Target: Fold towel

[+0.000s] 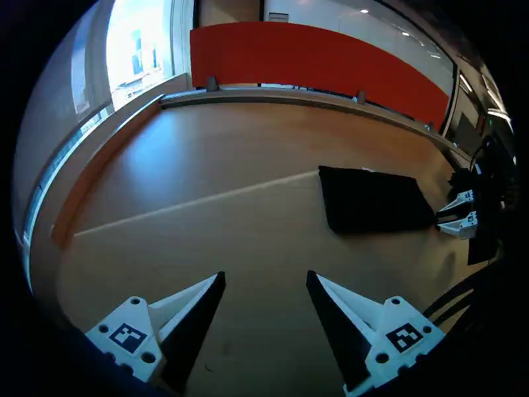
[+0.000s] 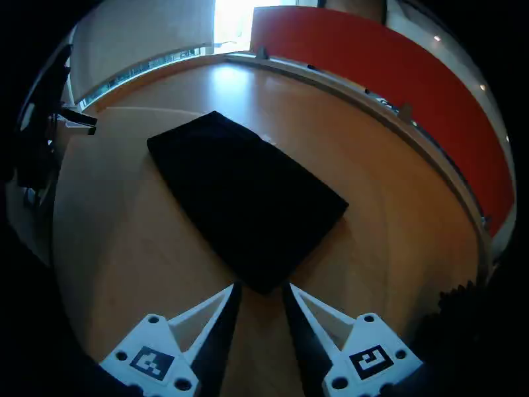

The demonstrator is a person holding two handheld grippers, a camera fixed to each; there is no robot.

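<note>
A black towel (image 1: 373, 198) lies flat as a folded rectangle on the wooden table (image 1: 218, 231), to the right in the left gripper view. My left gripper (image 1: 265, 278) hovers open over bare wood, well short of the towel, with nothing between its fingers. My right gripper (image 1: 456, 215) shows small at the towel's right edge. In the right gripper view the towel (image 2: 244, 192) stretches away diagonally. Its near corner sits just between the tips of my right gripper (image 2: 261, 288), whose fingers stand narrowly apart and do not press on the cloth.
A red partition (image 1: 317, 59) runs along the table's far edge behind a raised rim (image 1: 291, 98). A bright window (image 1: 135, 53) is at the far left. A person's dark figure (image 2: 36, 139) stands at the left of the right gripper view.
</note>
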